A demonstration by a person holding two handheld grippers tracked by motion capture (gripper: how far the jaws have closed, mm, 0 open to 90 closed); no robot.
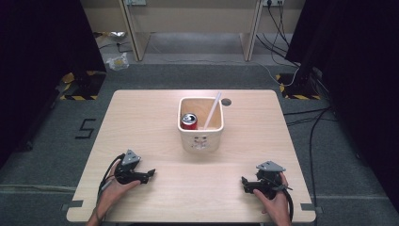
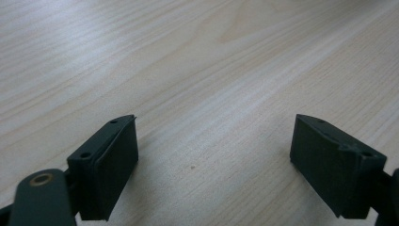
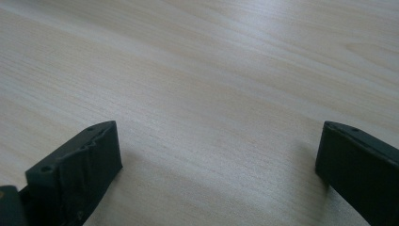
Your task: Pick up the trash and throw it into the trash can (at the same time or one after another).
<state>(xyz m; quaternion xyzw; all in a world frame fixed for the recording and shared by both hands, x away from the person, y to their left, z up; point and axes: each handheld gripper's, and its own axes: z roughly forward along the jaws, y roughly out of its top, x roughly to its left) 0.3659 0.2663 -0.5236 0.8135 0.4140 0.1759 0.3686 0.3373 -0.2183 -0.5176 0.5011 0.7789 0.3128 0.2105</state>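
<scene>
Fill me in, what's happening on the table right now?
A person holds the left claw and the right claw low over the near part of the wooden table, both open and holding nothing. Farther back stands a cream tub with a red can and a white straw inside, untouched.

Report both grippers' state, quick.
Left gripper: open, holding nothing, low over the bare table.
Right gripper: open, holding nothing, over bare tabletop.
</scene>
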